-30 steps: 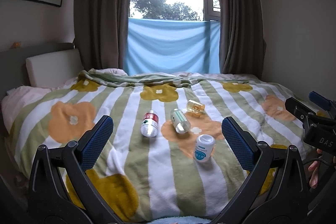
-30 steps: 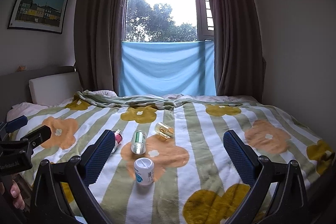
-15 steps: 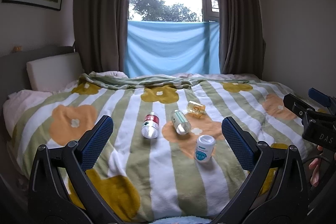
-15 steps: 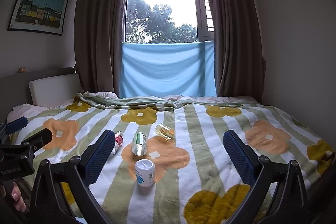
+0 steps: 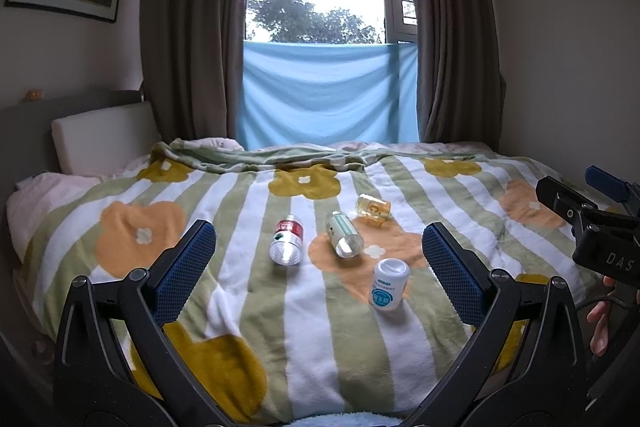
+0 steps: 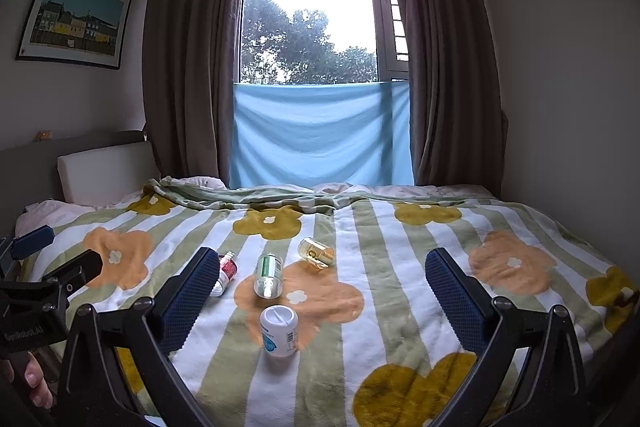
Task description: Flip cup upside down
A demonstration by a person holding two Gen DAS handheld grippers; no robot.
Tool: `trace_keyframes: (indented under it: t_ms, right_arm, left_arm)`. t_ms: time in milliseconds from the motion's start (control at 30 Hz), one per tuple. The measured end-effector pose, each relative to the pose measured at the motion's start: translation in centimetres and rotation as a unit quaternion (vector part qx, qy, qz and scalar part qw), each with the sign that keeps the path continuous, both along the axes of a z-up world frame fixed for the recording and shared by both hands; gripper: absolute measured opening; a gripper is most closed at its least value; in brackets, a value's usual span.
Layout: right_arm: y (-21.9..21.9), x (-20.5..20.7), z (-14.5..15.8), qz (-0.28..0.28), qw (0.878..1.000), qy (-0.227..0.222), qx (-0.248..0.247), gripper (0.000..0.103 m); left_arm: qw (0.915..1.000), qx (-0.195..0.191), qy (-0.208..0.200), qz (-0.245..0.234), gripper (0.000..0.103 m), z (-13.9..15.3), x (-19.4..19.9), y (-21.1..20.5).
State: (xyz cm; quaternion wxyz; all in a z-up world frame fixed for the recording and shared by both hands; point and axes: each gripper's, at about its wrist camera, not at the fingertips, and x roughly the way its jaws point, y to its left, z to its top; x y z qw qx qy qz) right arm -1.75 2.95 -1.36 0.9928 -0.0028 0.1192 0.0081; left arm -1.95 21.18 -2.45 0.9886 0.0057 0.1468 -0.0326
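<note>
Several small containers lie on a flowered striped blanket [image 5: 248,311]. A white cup with a blue label [image 5: 391,284] [image 6: 279,331] stands nearest me. Behind it a clear cup with a green label [image 5: 343,239] [image 6: 269,275] lies on its side. A red-labelled bottle [image 5: 286,239] [image 6: 225,273] lies to the left, and a yellowish clear cup [image 5: 373,205] [image 6: 316,253] lies farthest back. My left gripper [image 5: 319,269] is open, held short of the objects. My right gripper [image 6: 318,293] is open too and holds nothing.
The bed [image 6: 500,267] fills the room up to a window with brown curtains [image 5: 192,39] and a blue cloth [image 5: 328,95]. A white pillow [image 5: 100,137] leans at the left headboard. A framed picture [image 6: 74,17] hangs on the left wall. A person's fingers [image 5: 598,323] show at the right edge.
Both grippers have drifted slightly; the views tilted a little downward and the objects sit a bit lower in frame. Nothing on the bed has moved.
</note>
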Motion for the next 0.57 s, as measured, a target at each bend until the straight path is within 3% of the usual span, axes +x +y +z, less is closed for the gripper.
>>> trace_keyframes:
  t_ms: [567]
  right_arm:
    - [0.45,0.19,0.74,0.006,1.000,-0.001,0.003,0.103]
  left_arm:
    - [0.9997,0.003,-0.023,0.010,0.103,0.83,-0.92,-0.27]
